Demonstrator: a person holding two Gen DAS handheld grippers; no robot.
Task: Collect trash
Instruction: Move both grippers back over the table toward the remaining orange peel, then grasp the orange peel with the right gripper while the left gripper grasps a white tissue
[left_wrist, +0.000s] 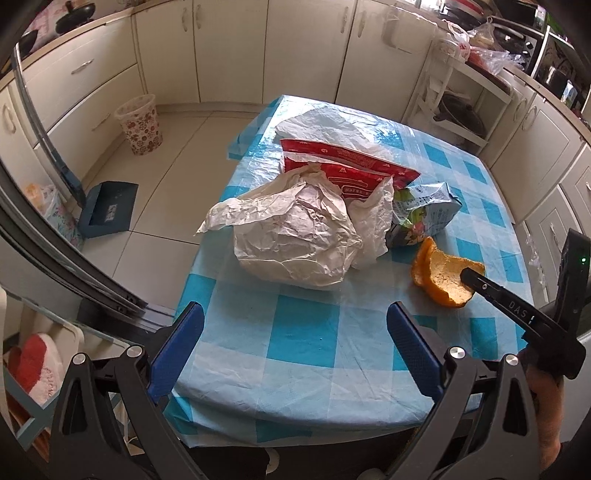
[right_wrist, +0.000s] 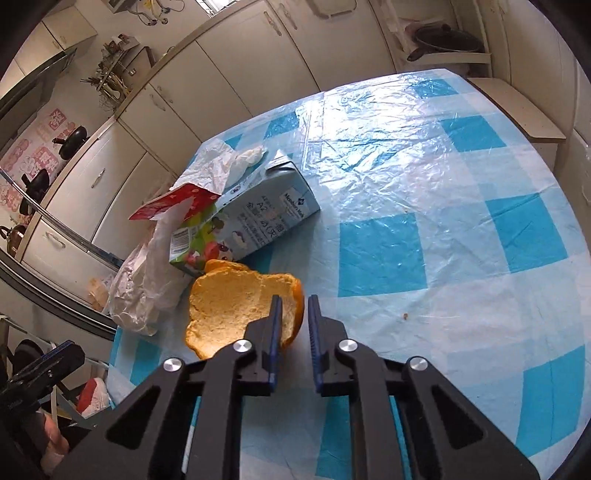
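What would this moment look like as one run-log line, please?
stage: first pickup | right gripper: shut on orange peel rim | left gripper: open, empty, over table edge | paper bag, carton: untouched

Black claws (left_wrist: 295, 325) (right_wrist: 293, 317), blue ribbed pads, silver screws, white "DAS" lettering

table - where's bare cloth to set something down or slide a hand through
Free: the near strip of the checked tablecloth between the crumpled white paper bag and the front edge, and the wide stretch right of the milk carton. Crowded: the left-centre heap of bag, red wrapper, carton and orange peel.
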